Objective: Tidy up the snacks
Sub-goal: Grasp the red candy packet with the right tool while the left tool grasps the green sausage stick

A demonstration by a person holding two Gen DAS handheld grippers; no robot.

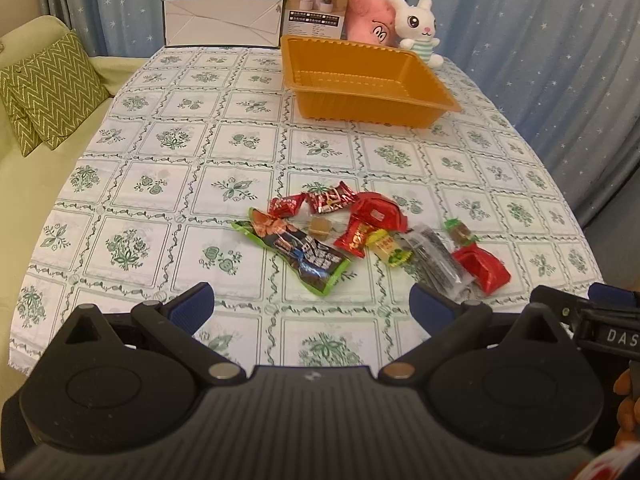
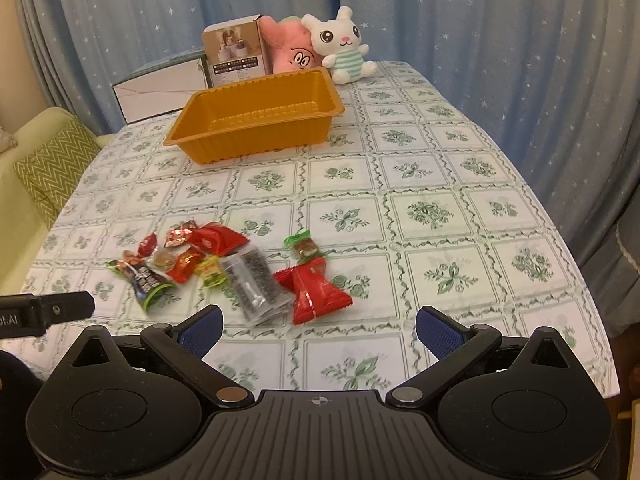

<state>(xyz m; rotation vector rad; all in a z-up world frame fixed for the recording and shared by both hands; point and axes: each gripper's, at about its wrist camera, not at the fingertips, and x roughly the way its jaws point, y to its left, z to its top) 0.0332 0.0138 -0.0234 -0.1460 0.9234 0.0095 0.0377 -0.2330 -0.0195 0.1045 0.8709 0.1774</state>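
Soft, even indoor light; faint shadows. Fisheye bends the edges, corners go dark; right view slightly blurred.

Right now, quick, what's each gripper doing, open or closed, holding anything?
Left gripper: open, holding nothing, short of the snacks.
Right gripper: open, holding nothing, also short of the snacks.

Glossy foil snack wrappers (image 1: 362,232) lie on printed tablecloth (image 1: 168,184) near a smooth plastic tray (image 1: 360,76).
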